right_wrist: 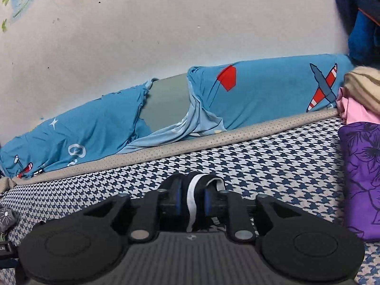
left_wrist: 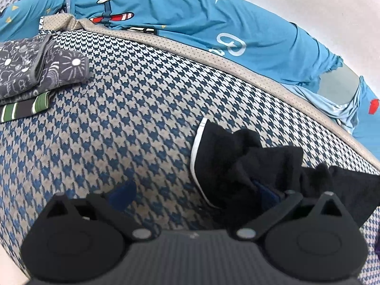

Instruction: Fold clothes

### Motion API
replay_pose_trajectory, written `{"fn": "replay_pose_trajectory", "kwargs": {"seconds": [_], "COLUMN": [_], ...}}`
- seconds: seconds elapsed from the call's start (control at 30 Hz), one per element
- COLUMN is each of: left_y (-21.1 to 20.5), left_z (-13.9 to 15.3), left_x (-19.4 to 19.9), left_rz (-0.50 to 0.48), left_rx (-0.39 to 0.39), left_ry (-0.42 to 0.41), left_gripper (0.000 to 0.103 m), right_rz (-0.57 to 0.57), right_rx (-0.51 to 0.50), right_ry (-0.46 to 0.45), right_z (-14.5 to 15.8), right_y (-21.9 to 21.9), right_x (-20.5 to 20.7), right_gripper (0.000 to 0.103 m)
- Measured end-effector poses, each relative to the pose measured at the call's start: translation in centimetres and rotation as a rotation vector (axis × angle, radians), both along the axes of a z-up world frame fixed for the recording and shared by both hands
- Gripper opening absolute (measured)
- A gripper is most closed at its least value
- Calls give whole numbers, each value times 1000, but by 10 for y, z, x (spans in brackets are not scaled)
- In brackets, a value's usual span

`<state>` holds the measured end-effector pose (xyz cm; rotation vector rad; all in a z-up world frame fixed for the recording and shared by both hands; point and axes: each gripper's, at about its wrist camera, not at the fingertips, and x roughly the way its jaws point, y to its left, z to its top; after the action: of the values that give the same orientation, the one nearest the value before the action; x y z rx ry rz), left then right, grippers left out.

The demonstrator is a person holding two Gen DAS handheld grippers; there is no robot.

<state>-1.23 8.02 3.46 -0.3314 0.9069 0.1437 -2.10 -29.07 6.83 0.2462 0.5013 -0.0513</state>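
A crumpled black garment [left_wrist: 237, 161] with white trim lies on the houndstooth bed cover [left_wrist: 118, 118]. In the left wrist view my left gripper [left_wrist: 196, 194] stands wide open. Its right finger is tucked against the garment's folds, and its left blue pad [left_wrist: 123, 194] is over bare cover. In the right wrist view my right gripper [right_wrist: 192, 194] has a bunched strip of the same black garment [right_wrist: 199, 178] with its white band between the blue pads [right_wrist: 178, 194]. The pads stand a little apart and the strip hangs loosely in the gap.
A folded grey patterned cloth [left_wrist: 35, 68] sits on a green striped one [left_wrist: 23, 109] at the left. A blue plane-print sheet [right_wrist: 261, 90] runs along the white wall. Folded purple [right_wrist: 361, 178], pink [right_wrist: 356, 111] and beige [right_wrist: 363, 83] clothes are stacked at the right.
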Motion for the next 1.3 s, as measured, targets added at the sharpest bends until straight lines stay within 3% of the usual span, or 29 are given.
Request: {"fn": "replay_pose_trajectory", "kwargs": {"seconds": [0.07,0.33,0.63,0.77,0.97,1.3], "left_y": [0,-2,-9,-10,-9,-4], "left_z": [-1,-1,-11,-16,-23,-29], "left_x": [0,-2,-6,-7,-11,-19], "left_rz": [3,-15,-60,-79,-101,-134], "left_rx": [0,3,59,77,70,63], "left_ry": [4,12,46,68,88,113], "left_gripper": [103,103,103,103,103,103], "right_rz": [-15,18,196,361,570,665], "right_rx": [-5,-49,-76,15,15,53], "right_ry": [-15,-110,-180,-124,-60,85], "right_z": [3,18,29,20,4,-30], "right_y": [-2,12,48,69,117,159], "right_x": [-4,-18,-30,-26,-25,-6], "right_gripper": [35,35,35,35,35,35]}}
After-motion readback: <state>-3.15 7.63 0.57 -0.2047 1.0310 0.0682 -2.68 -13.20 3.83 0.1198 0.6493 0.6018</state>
